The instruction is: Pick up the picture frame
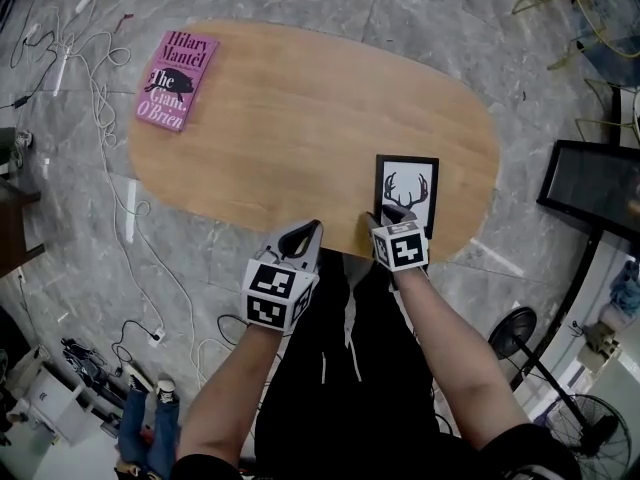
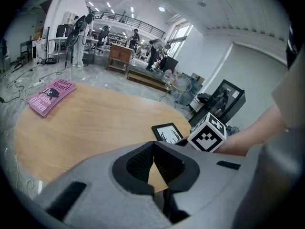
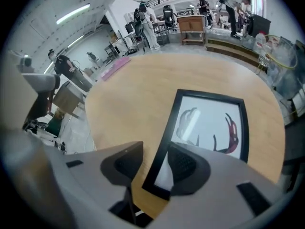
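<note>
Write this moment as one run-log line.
right gripper: jaws open astride edge of black-framed antler picture | left gripper: jaws shut, empty | picture: flat on oval wooden table

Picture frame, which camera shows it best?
The right gripper view: the picture frame fills it, close up. The head view shows it small, its near end under the right tongs. The left gripper view catches only a small part.

Grey hand-held grippers (image 1: 310,230) (image 1: 386,214), b/w cubes (image 1: 278,294), blk top (image 1: 340,368)

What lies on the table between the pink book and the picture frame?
Nothing: bare tabletop between the book and the picture frame, shown in the head view.
</note>
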A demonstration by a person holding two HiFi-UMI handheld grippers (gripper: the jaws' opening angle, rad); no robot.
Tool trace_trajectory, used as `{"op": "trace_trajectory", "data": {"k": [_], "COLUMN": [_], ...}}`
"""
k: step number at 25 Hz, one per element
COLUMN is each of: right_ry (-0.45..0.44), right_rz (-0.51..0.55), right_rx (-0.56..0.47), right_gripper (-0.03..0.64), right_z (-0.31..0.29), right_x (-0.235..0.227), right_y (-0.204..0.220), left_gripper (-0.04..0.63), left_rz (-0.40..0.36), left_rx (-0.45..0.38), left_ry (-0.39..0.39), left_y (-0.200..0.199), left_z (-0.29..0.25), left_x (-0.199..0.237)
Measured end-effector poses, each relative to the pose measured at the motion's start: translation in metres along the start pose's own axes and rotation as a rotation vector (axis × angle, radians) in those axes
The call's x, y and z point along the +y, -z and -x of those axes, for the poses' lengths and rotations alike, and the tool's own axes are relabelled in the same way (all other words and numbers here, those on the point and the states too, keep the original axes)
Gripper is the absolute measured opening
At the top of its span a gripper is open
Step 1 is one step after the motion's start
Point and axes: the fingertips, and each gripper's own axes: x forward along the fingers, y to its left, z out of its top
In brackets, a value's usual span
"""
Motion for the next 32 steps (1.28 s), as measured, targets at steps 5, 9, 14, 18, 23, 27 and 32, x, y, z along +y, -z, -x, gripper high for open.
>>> {"op": "trace_trajectory", "data": {"k": [5,9,14,18,23,27,32], "right_ry": [0.083,0.114,0.112,0.109,0.148,0.235,0.221], "right_rz": [0.039,0.130,0.229,0.238,0.144,0.126,-0.031], "right_rx": [0.009,0.015,0.080,0.118,0.160,0.161,0.106], "right_gripper": [0.128,0.112,0.112,0.112,0.104,0.098,0.072], "right_z": [-0.007,-0.006,0.002,0.005,-0.002,-0.001,0.001], "right_x": [-0.010,-0.009,-0.012,-0.020,-0.026,-0.028,-0.029], "right_y": [0.004,0.003,0.009,0.026,0.027,0.028,0.026], "left_gripper": [0.011,0.011,0.011,0.011,0.011,0.011,0.009], "left_rz": [0.032,0.047,0.075,0.075,0.111,0.192,0.207], "left_rx": [-0.001,0.004,0.002,0.017,0.025,0.018,0.017], "left_ry": [0.000,0.004,0.019,0.036,0.047,0.055,0.062], "left_y": [0.004,0.008,0.012,0.017,0.023,0.026,0.024], "left_z": [-0.002,-0.001,0.001,0.000,-0.005,-0.008,-0.004], "left_x": [0.010,0.010,0.007,0.002,0.002,0.002,-0.002]}}
